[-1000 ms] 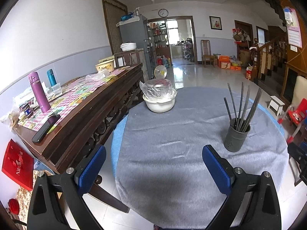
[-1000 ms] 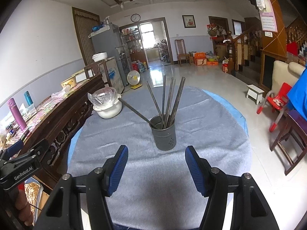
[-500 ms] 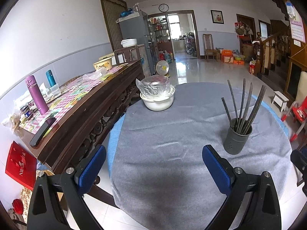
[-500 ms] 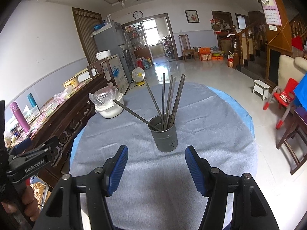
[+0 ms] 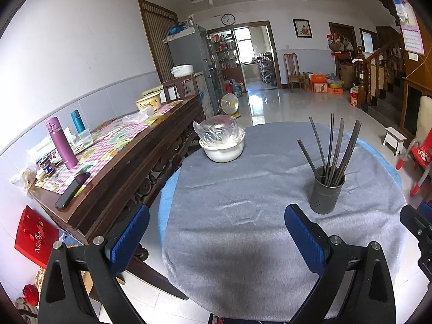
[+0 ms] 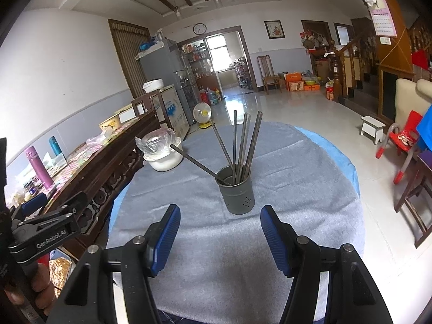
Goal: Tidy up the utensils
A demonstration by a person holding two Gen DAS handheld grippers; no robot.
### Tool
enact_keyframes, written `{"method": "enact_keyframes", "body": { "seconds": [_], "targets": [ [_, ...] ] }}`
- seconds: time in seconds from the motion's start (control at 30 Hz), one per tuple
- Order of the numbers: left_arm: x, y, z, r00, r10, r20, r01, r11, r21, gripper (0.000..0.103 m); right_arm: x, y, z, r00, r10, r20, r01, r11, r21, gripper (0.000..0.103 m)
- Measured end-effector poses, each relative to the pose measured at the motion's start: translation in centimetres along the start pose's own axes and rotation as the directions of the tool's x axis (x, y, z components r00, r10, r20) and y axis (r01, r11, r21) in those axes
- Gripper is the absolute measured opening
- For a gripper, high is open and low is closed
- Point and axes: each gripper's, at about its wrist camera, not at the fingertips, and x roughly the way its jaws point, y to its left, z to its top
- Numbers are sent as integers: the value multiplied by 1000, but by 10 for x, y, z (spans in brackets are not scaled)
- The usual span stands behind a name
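Observation:
A dark grey perforated holder [image 6: 237,190] stands on the round table's grey cloth [image 6: 216,253], with several dark metal chopsticks [image 6: 244,143] upright in it. One chopstick [image 6: 195,162] leans far left. My right gripper [image 6: 220,233] is open and empty, just in front of the holder. My left gripper [image 5: 216,236] is open and empty over the table's near left edge; the holder [image 5: 326,193] stands to the right of its right finger. The left gripper also shows in the right wrist view [image 6: 51,216] at the far left.
A white bowl with a plastic-wrapped glass lid [image 5: 222,141] sits at the table's far left. A long wooden sideboard [image 5: 113,172] with bottles, a phone and clutter runs along the left. Red child chairs [image 6: 405,141] and a stool [image 6: 374,128] stand at the right.
Both grippers have drawn back and risen a little from the table; the holder looks slightly farther off. Both stay open and empty. Nothing on the table has moved.

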Motion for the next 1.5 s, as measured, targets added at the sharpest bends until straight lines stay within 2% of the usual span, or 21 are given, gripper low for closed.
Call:
{"method": "enact_keyframes", "body": {
  "seconds": [0.27,0.57,1.0,1.2,1.5],
  "targets": [
    [11,3,2,999,-37,-6,38,999,5,100,14,1,8,999,-39,-13,39,999,23,66],
    [41,15,16,997,-67,-29,67,997,-27,100,41,21,22,996,-80,-41,79,996,-28,66],
    [91,12,30,992,-96,-84,92,994,-53,100,85,16,34,988,-122,-97,119,992,-30,66],
    [107,8,32,988,-108,-111,103,993,-51,100,101,10,34,985,-122,-119,121,993,-15,66],
    [116,1,34,987,-88,-131,84,996,-38,100,122,4,31,984,-110,-139,111,994,-3,66]
  ]
}}
